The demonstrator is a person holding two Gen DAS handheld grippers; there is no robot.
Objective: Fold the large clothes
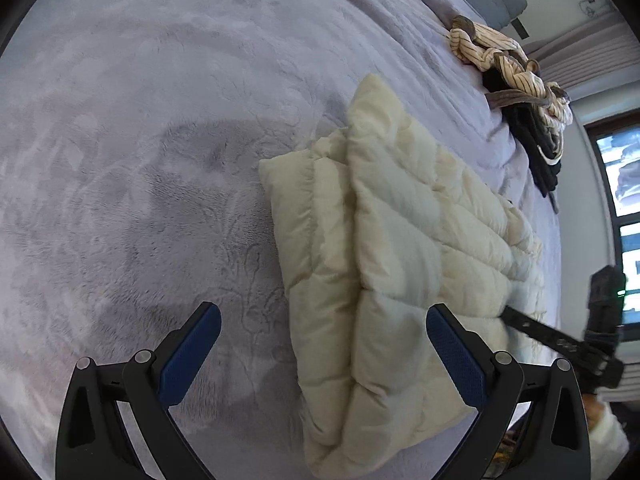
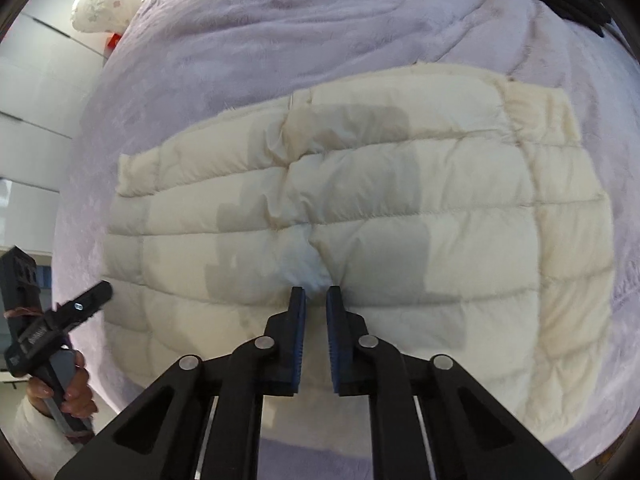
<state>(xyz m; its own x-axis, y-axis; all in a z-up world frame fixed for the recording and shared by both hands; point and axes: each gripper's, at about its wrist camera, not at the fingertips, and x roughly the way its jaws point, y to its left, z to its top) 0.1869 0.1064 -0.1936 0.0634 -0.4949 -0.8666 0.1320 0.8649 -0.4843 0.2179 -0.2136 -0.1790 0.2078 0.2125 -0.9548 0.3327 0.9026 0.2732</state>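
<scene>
A cream quilted puffer jacket (image 2: pixel 360 232) lies folded into a thick rectangle on a bed covered by a lilac plush blanket (image 1: pixel 140 140). It is the landmark for everything here.

The right gripper (image 2: pixel 316 292) is over the jacket's near edge, seen from its own camera. Its two blue-padded fingers (image 2: pixel 298 340) stand nearly pressed together, with only a narrow gap, and their tips touch a puckered spot in the top layer. A small tuft of fabric appears bunched at the tips, so it probably pinches the top layer there; the grip itself is hidden. This hold likely serves to steady or tug the layer so the fold lies flat.

The left gripper (image 1: pixel 324 320) hovers off the jacket's side, above the blanket and the jacket's edge. Its fingers are spread wide and hold nothing, probably ready to press or take an edge. The right camera shows it held in the person's left hand (image 2: pixel 72 392), beside the jacket's left end.

In the left view a narrower layer pokes out from under the jacket's top panel, likely a tucked sleeve or side panel. The folding looks close to done.

Beyond the jacket's far side, well apart, lies a heap of striped and dark clothes (image 1: pixel 516 88), apparently waiting their turn.
</scene>
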